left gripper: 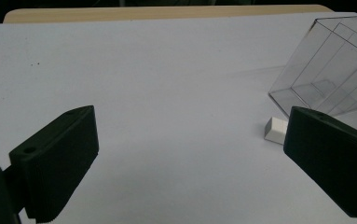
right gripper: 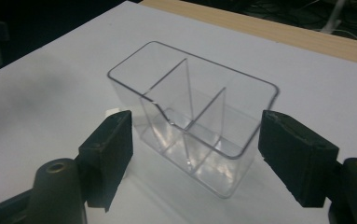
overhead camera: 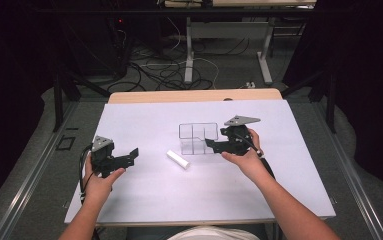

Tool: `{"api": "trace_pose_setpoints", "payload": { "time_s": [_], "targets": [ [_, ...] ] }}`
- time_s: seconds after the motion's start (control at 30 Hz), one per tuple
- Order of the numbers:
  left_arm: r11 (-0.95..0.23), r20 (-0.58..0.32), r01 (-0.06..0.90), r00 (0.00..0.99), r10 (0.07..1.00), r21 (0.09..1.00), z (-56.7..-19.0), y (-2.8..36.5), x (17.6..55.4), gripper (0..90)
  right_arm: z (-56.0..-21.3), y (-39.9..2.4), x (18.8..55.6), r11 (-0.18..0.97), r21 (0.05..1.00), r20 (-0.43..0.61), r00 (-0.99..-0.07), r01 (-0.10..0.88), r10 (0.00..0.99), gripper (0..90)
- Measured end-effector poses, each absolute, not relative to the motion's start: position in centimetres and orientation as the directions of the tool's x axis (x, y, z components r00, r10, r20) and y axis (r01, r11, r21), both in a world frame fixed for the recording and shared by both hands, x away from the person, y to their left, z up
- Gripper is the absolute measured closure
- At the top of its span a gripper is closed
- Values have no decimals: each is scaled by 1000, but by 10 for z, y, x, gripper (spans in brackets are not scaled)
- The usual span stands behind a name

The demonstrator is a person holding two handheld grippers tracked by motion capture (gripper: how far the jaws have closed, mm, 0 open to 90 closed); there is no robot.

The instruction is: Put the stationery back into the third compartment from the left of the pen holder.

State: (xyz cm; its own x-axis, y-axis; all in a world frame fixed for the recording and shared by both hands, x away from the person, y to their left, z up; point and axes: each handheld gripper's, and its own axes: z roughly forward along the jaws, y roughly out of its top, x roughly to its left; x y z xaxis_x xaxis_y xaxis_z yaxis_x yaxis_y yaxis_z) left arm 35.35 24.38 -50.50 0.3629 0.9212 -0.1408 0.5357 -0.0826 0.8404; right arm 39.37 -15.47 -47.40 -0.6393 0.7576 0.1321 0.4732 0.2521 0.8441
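So, clear box (right gripper: 192, 126) sits between the right gripper's (right gripper: 192, 154) wide jaws

Left gripper (left gripper: 190, 154) gapes wide too, white block (left gripper: 275, 129) beside one jaw.

A white sheet (overhead camera: 144, 195) covers the bench, whose bare wooden edge (overhead camera: 194, 95) shows at 12 o'clock. Beyond it, black cables (overhead camera: 154, 75) tangle over the grey floor (overhead camera: 229, 70) around the white legs of another desk (overhead camera: 189, 55). Dark curtains (overhead camera: 364, 75) close off the 3 and 9 o'clock sides.

A clear organizer (overhead camera: 198, 137), a white block (overhead camera: 178, 159), a white table (overhead camera: 144, 195).
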Motion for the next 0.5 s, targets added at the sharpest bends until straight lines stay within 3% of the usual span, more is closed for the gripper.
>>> {"api": "trace_pose_setpoints", "payload": {
  "time_s": [0.5],
  "targets": [
    [-81,-140,537,358,923,839,-505,241,355,31,-476,-119,392,343,834,104,-733,432,672,233]
  ]
}}
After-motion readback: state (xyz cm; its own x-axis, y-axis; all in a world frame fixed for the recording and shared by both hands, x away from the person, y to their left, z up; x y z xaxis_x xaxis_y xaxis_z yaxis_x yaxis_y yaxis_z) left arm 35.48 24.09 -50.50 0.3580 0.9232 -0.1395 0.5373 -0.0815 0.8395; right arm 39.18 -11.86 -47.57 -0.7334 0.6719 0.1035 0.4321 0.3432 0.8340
